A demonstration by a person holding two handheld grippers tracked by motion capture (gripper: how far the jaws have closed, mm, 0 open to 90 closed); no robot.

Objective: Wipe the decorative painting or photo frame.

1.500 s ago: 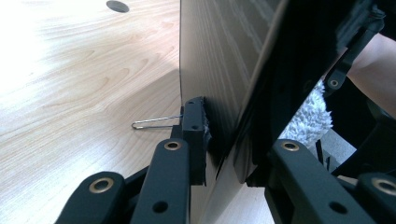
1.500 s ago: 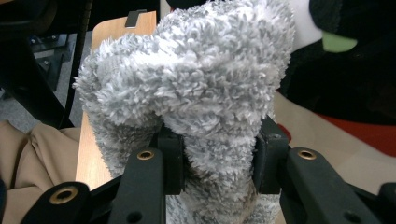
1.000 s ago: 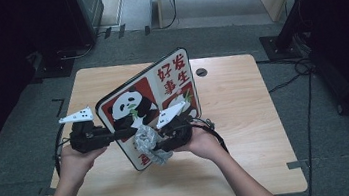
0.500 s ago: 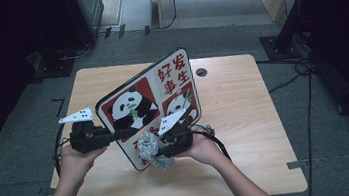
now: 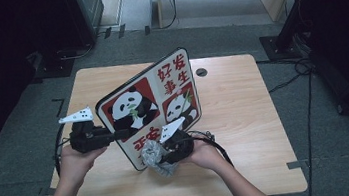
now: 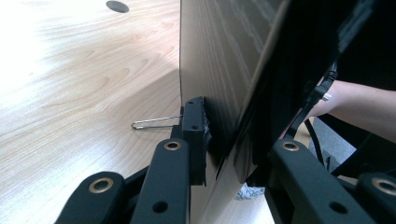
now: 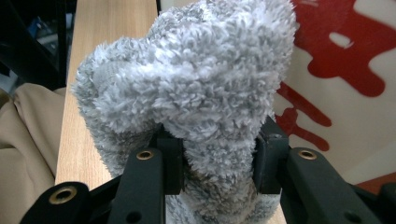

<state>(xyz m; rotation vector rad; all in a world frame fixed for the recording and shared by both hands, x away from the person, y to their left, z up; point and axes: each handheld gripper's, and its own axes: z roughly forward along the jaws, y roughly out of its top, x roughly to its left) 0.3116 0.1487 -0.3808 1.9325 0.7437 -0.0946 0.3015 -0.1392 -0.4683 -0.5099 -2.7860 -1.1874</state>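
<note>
A panda board (image 5: 148, 106) with red panels and Chinese characters stands tilted on the wooden table (image 5: 245, 119). My left gripper (image 5: 116, 134) is shut on the board's left edge and holds it up; in the left gripper view the jaws clamp the thin board (image 6: 224, 56) from both sides. My right gripper (image 5: 162, 155) is shut on a grey fluffy cloth (image 5: 157, 161) low against the board's front face, near its bottom edge. Up close, the cloth (image 7: 196, 84) bulges out between the pads of the right gripper (image 7: 217, 158), with the red print of the board (image 7: 336, 60) just behind it.
A round cable hole (image 5: 201, 72) sits at the table's far side. A thin metal wire (image 6: 154, 122) lies on the tabletop by the board's back. The right gripper's black cable (image 5: 213, 141) loops over the table. Cables and dark stands surround the table on the floor.
The right gripper with the cloth has slid down the board's face toward its bottom edge. The left gripper and the board have stayed put.
</note>
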